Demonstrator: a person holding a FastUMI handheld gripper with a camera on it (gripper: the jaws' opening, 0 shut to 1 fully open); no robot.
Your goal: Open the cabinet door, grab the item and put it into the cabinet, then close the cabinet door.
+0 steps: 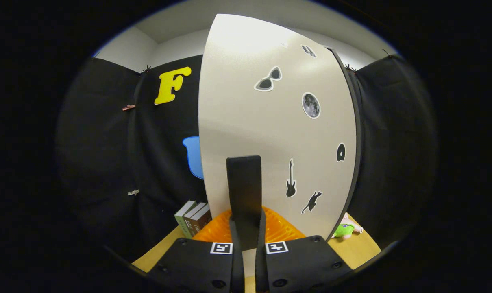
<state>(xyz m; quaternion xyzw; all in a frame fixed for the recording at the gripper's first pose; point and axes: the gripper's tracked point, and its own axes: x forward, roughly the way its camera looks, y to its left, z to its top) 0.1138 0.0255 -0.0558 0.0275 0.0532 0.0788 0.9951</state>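
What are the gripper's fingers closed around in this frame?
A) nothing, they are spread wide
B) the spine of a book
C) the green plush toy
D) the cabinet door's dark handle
D: the fingers press from both sides on the upright dark handle of the pale, sticker-covered cabinet door.

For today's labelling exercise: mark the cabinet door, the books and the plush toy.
cabinet door [246, 122], gripper view, bare panel left of stickers.
books [193, 219], gripper view, spines.
plush toy [343, 230], gripper view, green body.
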